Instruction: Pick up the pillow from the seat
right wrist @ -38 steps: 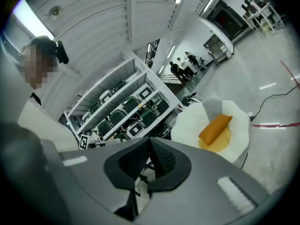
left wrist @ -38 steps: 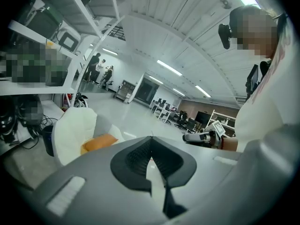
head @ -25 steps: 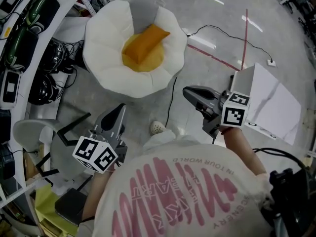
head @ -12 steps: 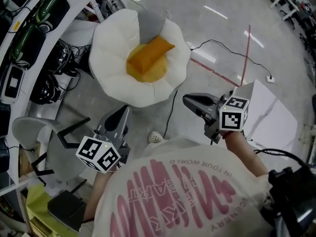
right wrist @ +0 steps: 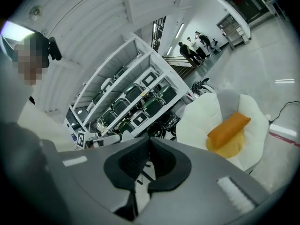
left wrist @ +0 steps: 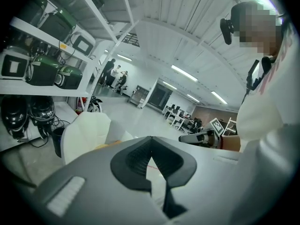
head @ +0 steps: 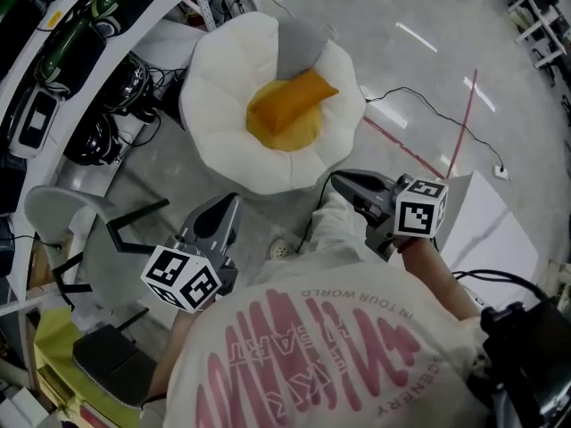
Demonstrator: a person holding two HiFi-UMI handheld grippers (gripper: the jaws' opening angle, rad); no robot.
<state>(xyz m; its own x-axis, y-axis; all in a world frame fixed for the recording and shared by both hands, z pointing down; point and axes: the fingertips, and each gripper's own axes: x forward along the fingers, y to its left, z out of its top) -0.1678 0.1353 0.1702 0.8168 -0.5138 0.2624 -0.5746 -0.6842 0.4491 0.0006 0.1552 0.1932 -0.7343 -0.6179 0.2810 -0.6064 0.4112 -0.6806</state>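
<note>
Seat (head: 219, 96) sat nearer my grippers than a second back, so I'd closed in. Orange pillow (head: 292, 107) lay in its middle, untouched. Left gripper (head: 229, 205) and right gripper (head: 339, 180) were clenched, empty, well short of it. They needed opening first.

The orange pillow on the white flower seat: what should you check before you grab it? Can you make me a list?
1. Orange pillow in plain sight, nothing on top of it: ok.
2. Pillow lies in the middle of the white flower-shaped seat, reachable from above: ok.
3. Left gripper open wide enough to grab: not ok, its jaws are shut and empty.
4. Right gripper open wide enough to grab: not ok, shut and empty too.
5. Grippers at the pillow: not ok, both are short of the seat.
6. Black cable on the floor out of the feet's way: cannot tell.
</note>
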